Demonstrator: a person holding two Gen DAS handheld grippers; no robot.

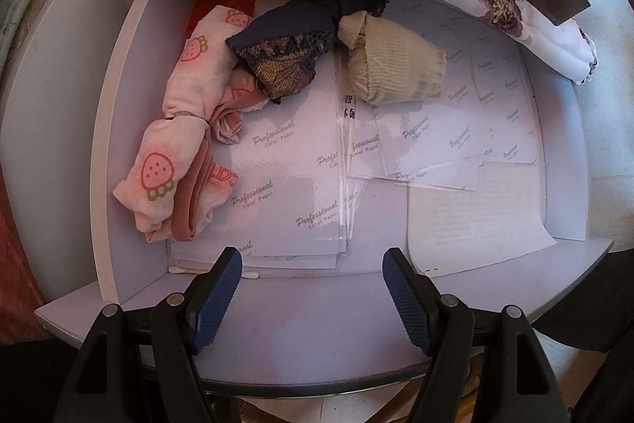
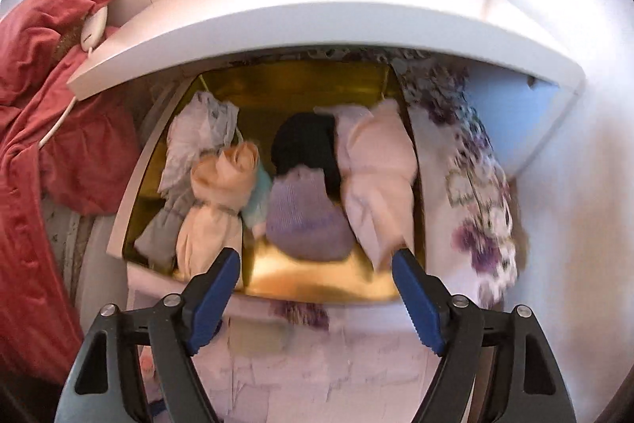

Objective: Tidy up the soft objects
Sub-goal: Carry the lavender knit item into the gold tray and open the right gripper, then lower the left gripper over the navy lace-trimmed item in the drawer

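In the left wrist view an open white drawer (image 1: 130, 129) holds three rolled garments: a pink strawberry-print roll (image 1: 174, 141) at the left, a dark navy lace roll (image 1: 305, 30) in the middle back, and a beige ribbed roll (image 1: 396, 66) to its right. My left gripper (image 1: 313, 264) is open and empty above the drawer's front edge. In the right wrist view a gold-lined box (image 2: 317, 284) holds several rolled soft items: grey (image 2: 190, 145), peach (image 2: 218, 201), purple knit (image 2: 309, 217), black (image 2: 305, 141) and pale pink (image 2: 376, 177). My right gripper (image 2: 317, 264) is open and empty above the box's near edge.
Glossy "Professional Color Paper" sheets (image 1: 293, 169) line the drawer floor. A white floral cloth (image 1: 511, 6) drapes over the drawer's back right; it also shows beside the box (image 2: 475, 185). A red blanket (image 2: 47, 106) lies left. A white shelf edge (image 2: 317, 26) overhangs the box.
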